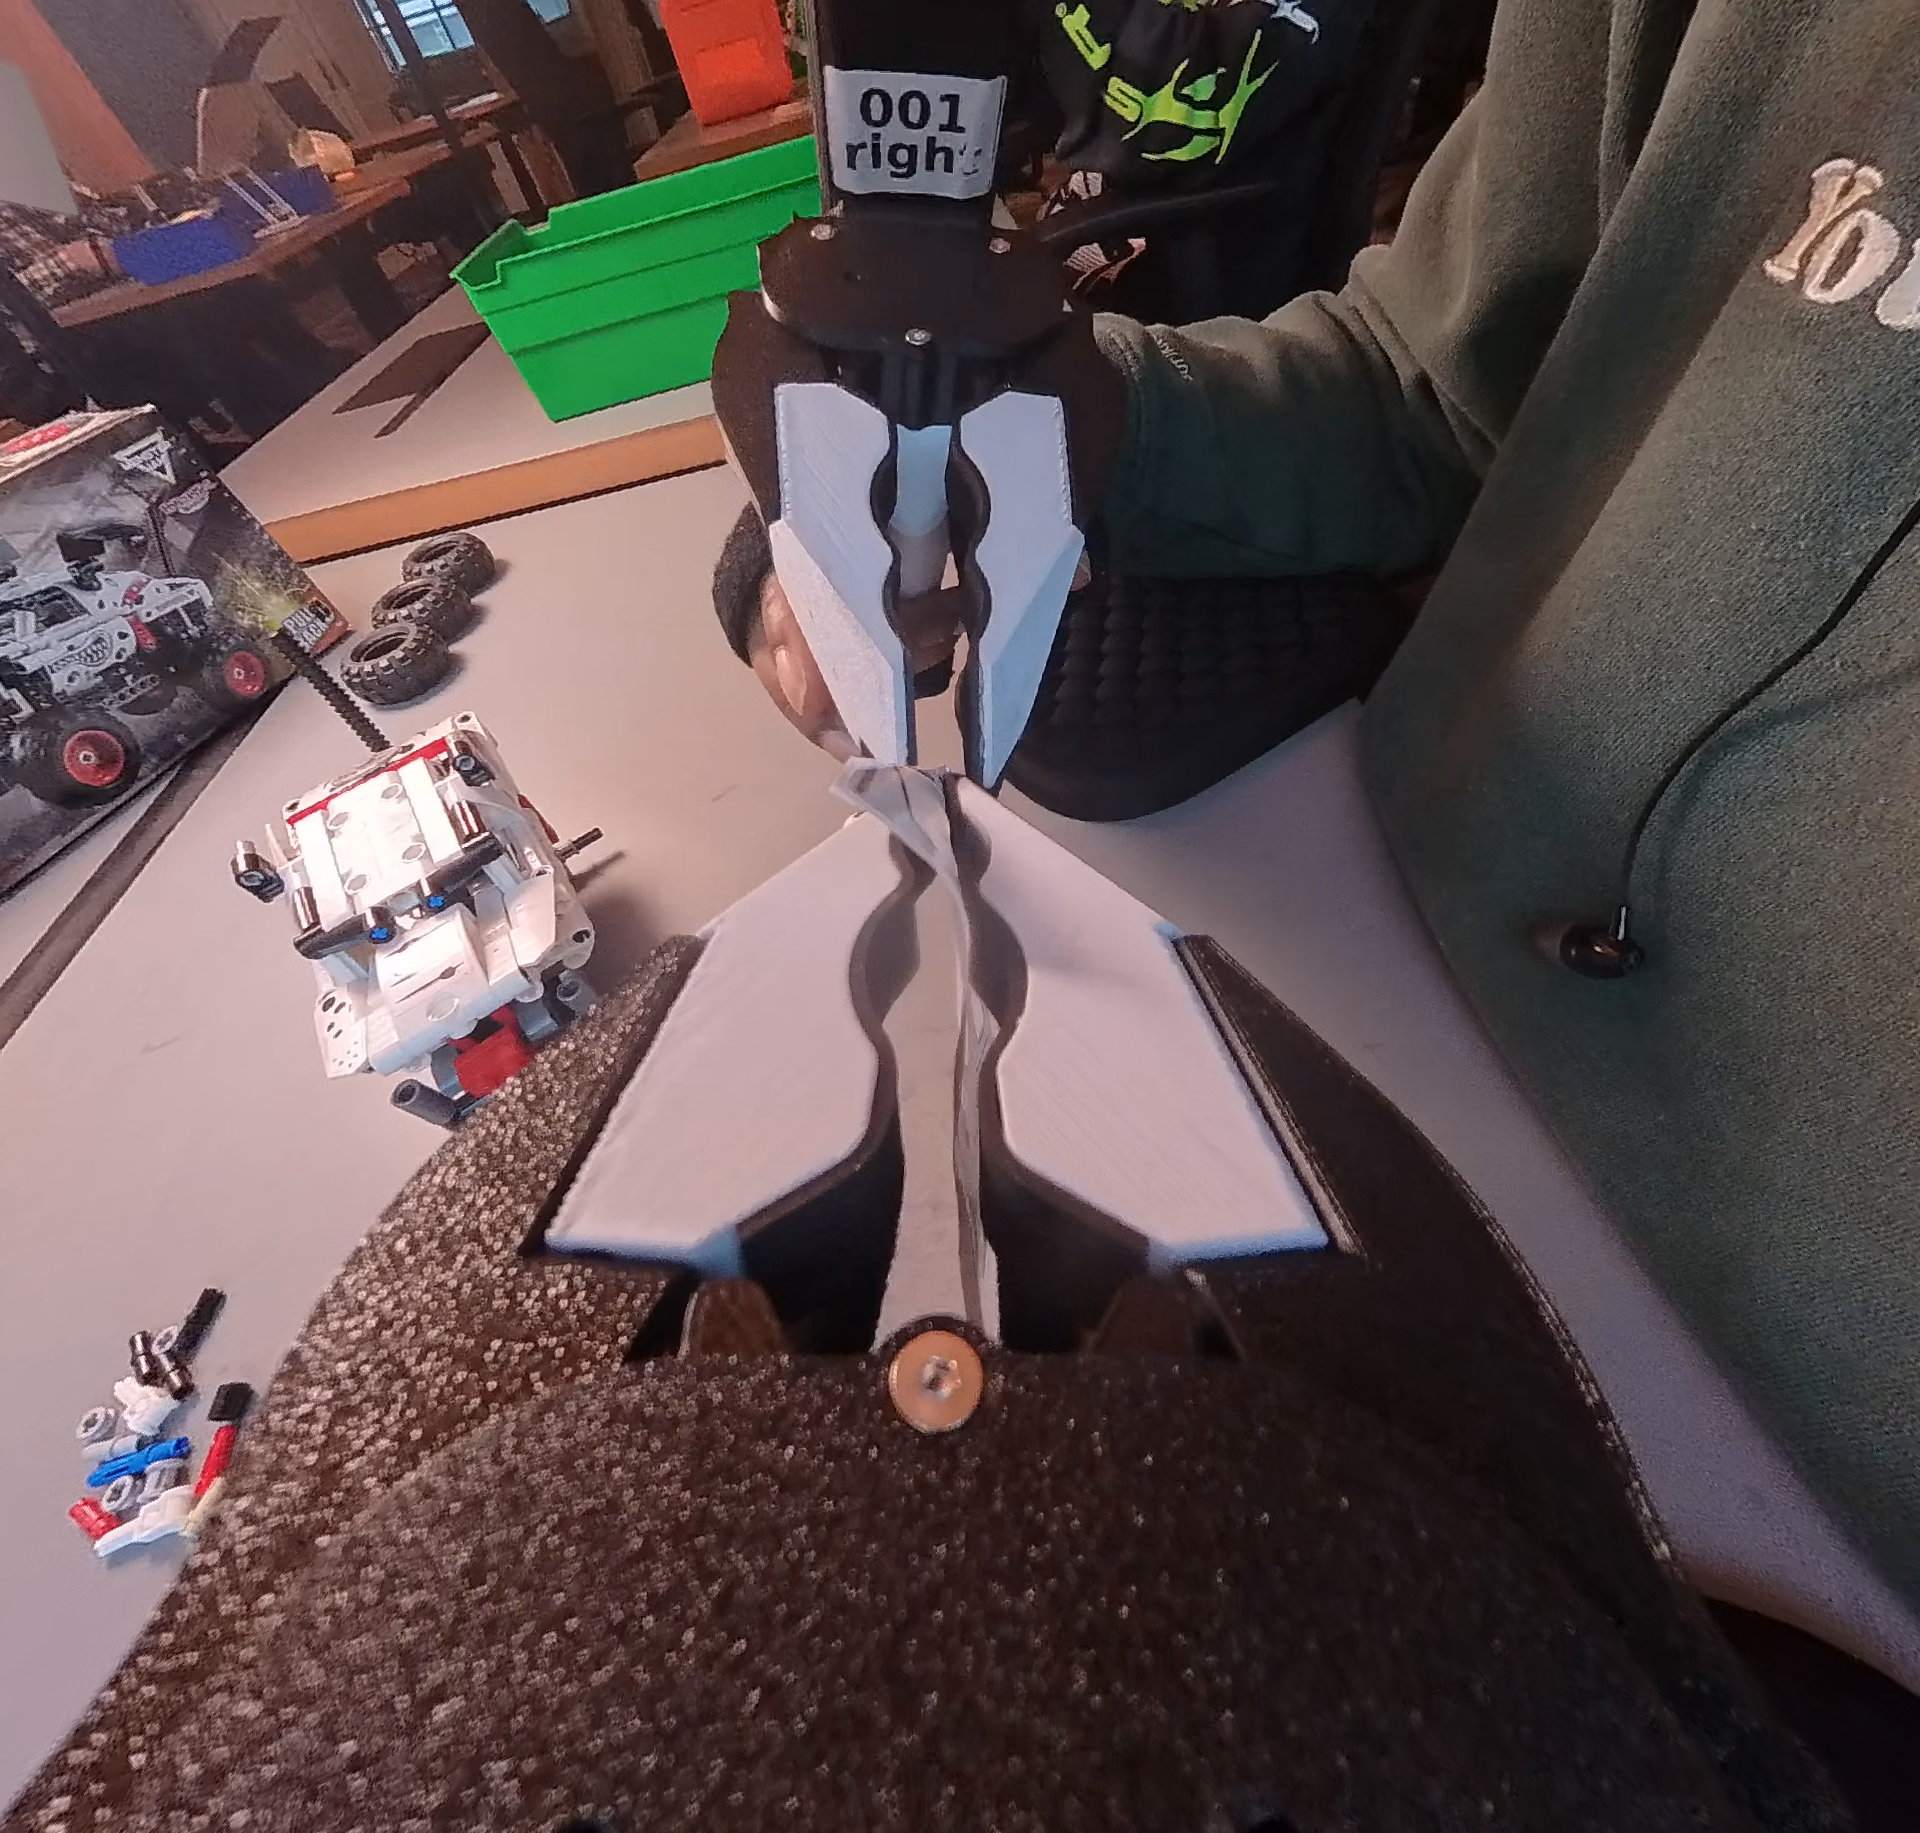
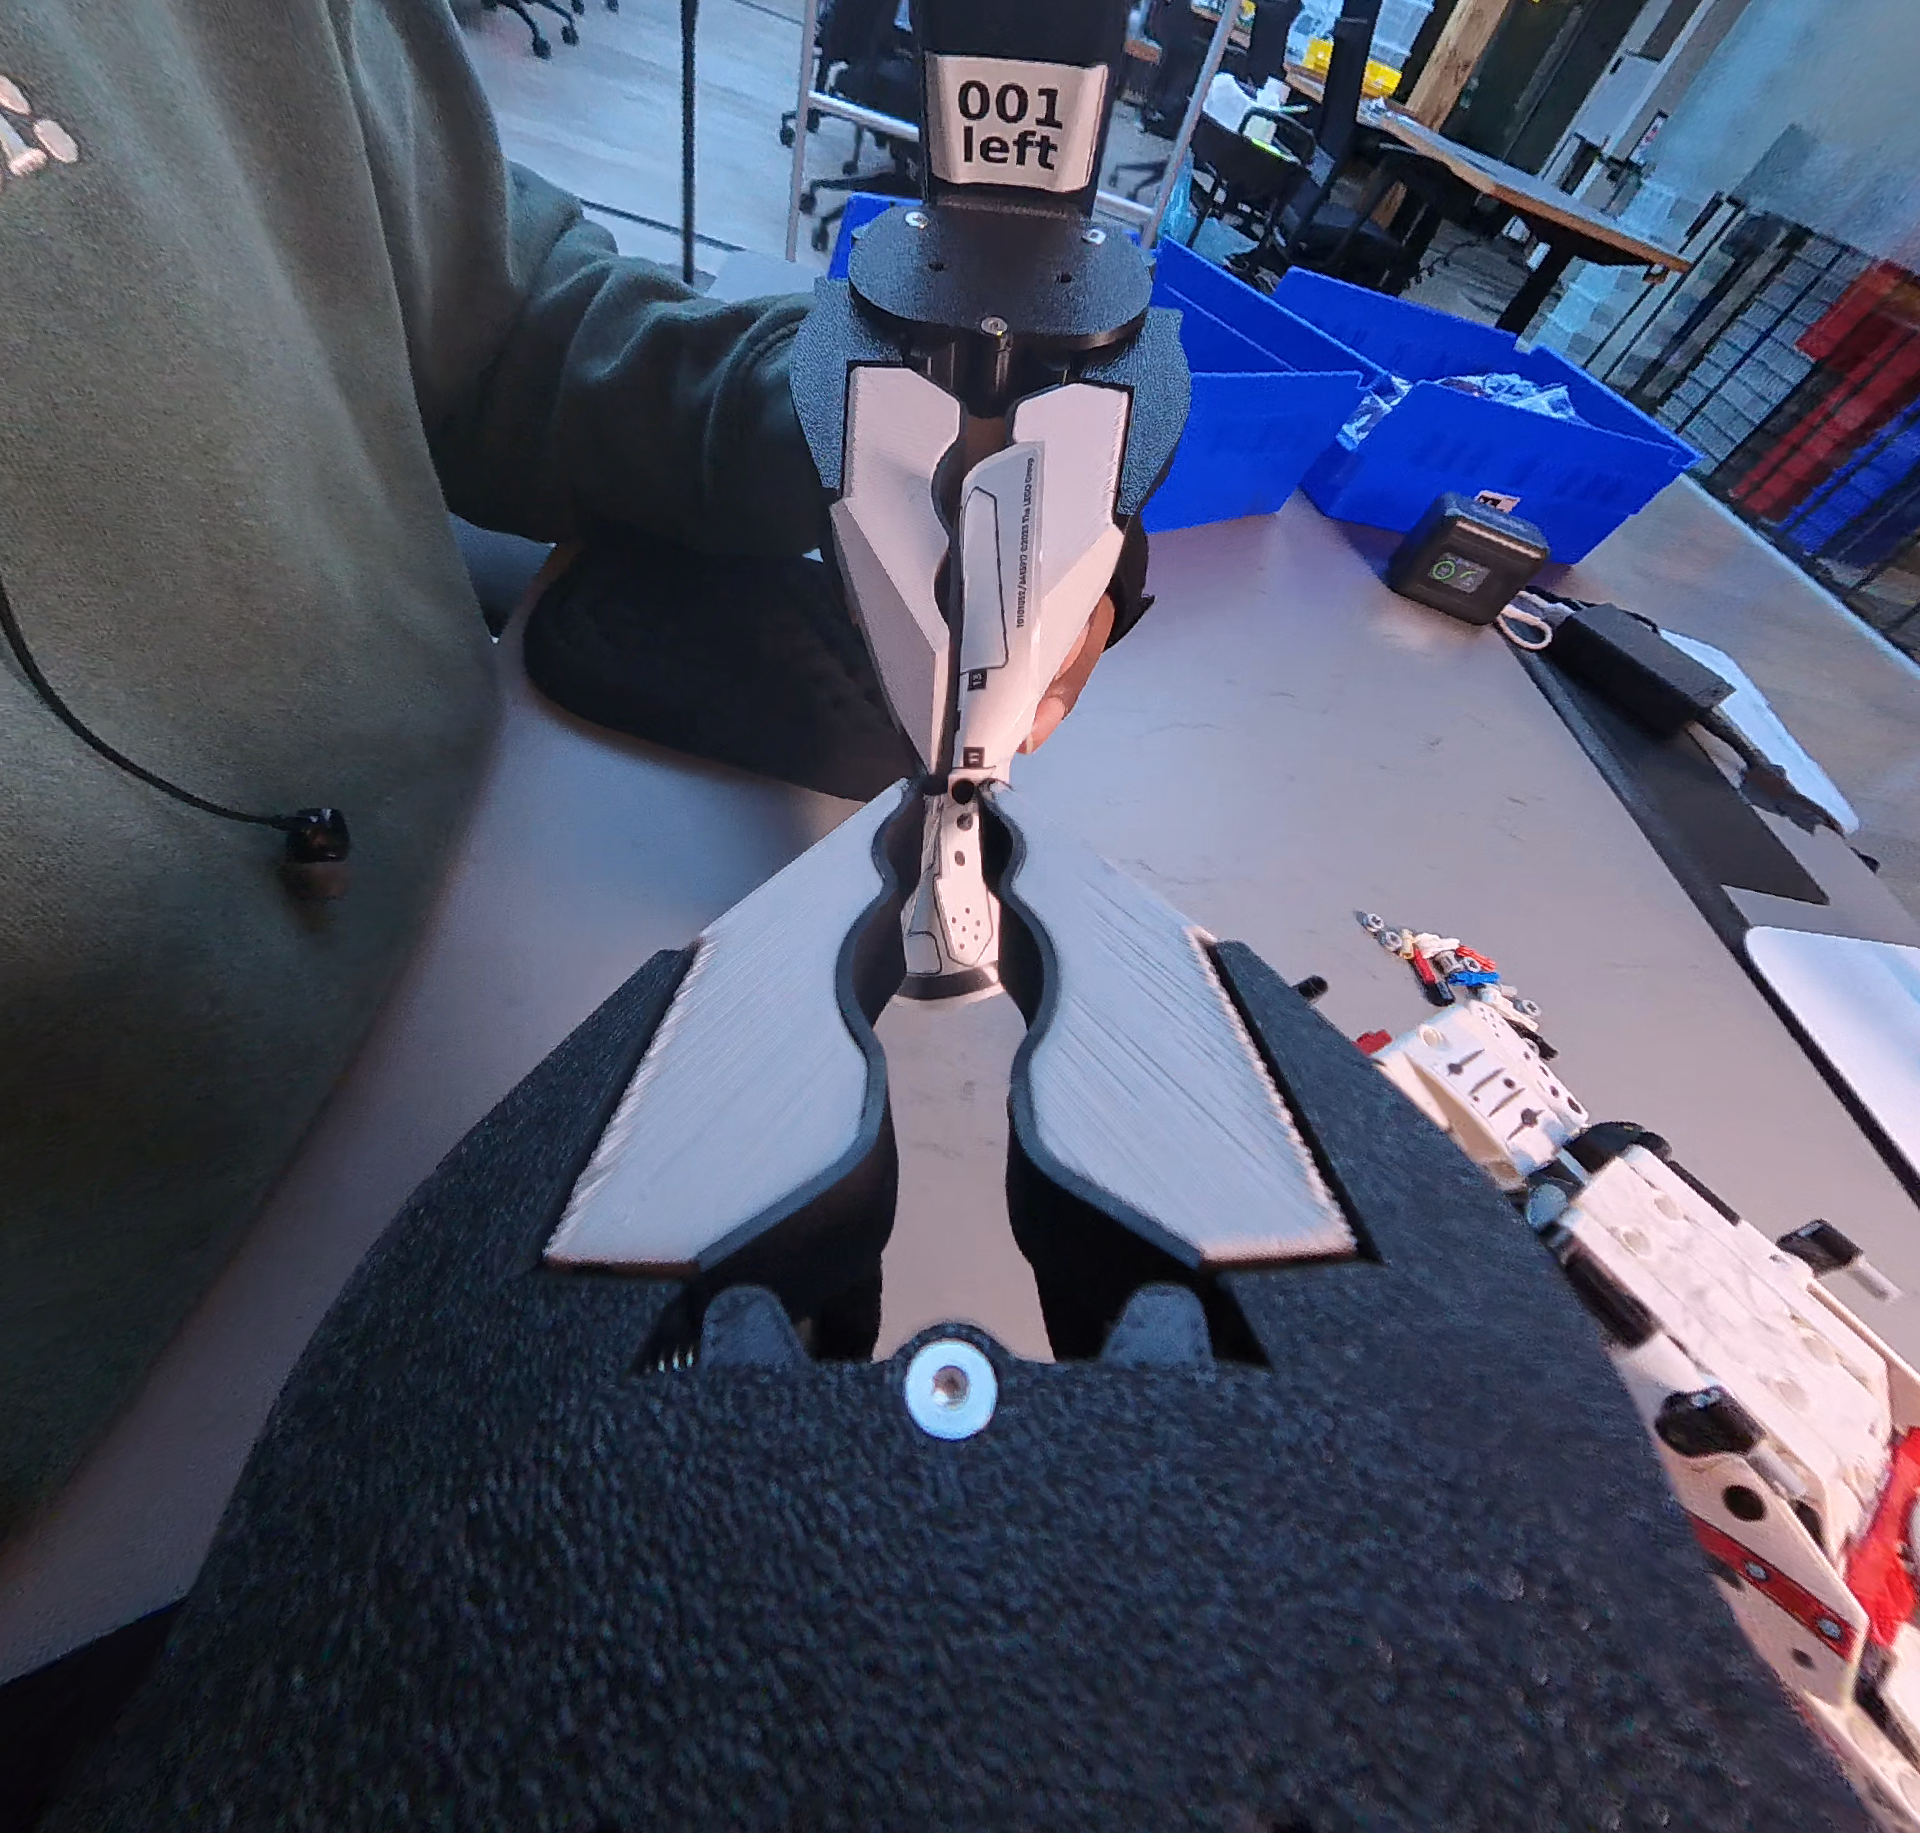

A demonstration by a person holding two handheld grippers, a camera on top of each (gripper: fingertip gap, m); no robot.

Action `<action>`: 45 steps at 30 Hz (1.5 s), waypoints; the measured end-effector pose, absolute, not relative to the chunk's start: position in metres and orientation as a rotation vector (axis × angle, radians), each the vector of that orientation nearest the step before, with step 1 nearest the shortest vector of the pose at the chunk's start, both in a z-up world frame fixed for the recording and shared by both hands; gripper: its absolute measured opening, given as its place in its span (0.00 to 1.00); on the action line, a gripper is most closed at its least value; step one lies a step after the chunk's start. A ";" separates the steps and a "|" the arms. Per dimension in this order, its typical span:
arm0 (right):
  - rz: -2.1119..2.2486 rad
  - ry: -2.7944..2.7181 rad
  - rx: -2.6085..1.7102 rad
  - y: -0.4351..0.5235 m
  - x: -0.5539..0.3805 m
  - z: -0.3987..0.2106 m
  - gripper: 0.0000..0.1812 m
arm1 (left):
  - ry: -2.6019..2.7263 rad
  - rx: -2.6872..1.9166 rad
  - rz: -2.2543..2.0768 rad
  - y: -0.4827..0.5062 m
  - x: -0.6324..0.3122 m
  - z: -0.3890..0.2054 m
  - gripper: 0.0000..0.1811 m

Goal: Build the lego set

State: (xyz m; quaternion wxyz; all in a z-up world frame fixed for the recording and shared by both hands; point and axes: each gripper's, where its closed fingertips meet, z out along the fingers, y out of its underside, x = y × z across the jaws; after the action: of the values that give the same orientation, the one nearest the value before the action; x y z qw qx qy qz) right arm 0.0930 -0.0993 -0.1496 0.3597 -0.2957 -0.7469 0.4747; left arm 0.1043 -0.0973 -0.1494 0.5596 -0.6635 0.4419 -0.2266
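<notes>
1. The two grippers meet tip to tip above the counter (image 1: 644, 578), just in front of the person's green sleeve (image 1: 1278, 433). This looks like a peel: one tool steadies the sticker sheet (image 2: 987, 578) while the other works at its near end.
2. The left gripper (image 1: 940, 796) has its jaws clenched on the sheet, which runs edge-on between them in the left wrist view.
3. The right gripper (image 2: 951, 791) has its jaws closed to a narrow gap at the tips, grasping a white printed strip (image 2: 956, 910), a sticker or the sheet's end. I cannot tell which.
4. The half-built white and red truck (image 1: 426, 900) stands on the counter to the left, untouched, with three loose black tyres (image 1: 416, 609) beyond it and small loose parts (image 1: 156, 1440) nearer.
5. The set's box (image 1: 114, 620) lies far left, with a green bin (image 1: 634, 277) behind.
</notes>
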 end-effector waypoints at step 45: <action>1.470 -1.970 -0.972 -0.091 0.096 -0.162 0.00 | 1.235 -1.601 -0.158 -0.096 0.101 -0.170 0.00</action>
State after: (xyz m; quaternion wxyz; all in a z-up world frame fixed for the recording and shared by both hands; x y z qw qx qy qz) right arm 0.0955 -0.0911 -0.1617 0.2466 -0.3565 -0.7222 0.5389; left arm 0.1008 -0.0960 -0.1699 0.5282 -0.6703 0.5171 -0.0663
